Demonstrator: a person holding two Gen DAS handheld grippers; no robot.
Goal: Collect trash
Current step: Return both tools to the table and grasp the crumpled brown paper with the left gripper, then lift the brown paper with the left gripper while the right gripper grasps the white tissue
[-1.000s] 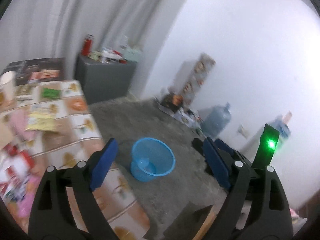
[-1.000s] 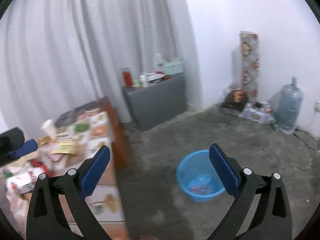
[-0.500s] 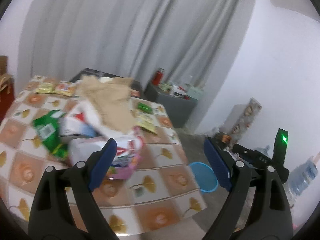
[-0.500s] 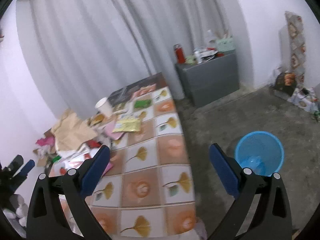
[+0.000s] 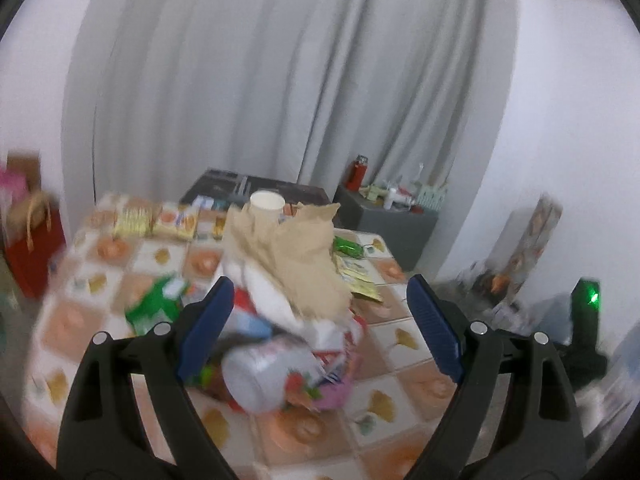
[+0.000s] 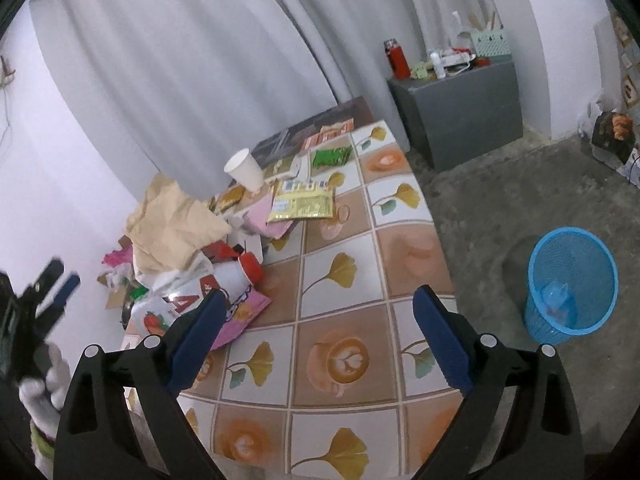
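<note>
A heap of trash lies on the tiled-pattern table point(image 6: 340, 280): crumpled brown paper point(image 5: 296, 256), a white printed bottle point(image 5: 268, 372) on its side, a green packet point(image 5: 156, 304) and a paper cup point(image 5: 267, 202). My left gripper point(image 5: 320, 312) is open and hangs just short of the heap, with the bottle showing between its fingers. Above bare tabletop my right gripper point(image 6: 320, 320) is open and holds nothing. The brown paper point(image 6: 172, 232) and a yellow packet point(image 6: 302, 202) lie to its upper left. A blue mesh basket point(image 6: 572, 284) stands on the floor to the right.
A grey cabinet point(image 6: 460, 108) with a red flask and bottles stands by the curtain. A red bag point(image 5: 32, 252) sits left of the table. The left gripper point(image 6: 56, 284) and a gloved hand point(image 6: 40, 392) show at the right wrist view's left edge. Concrete floor surrounds the basket.
Both views have swung left from the floor and basket onto the table. The heap now sits in front of my left gripper. Both grippers stay open.
</note>
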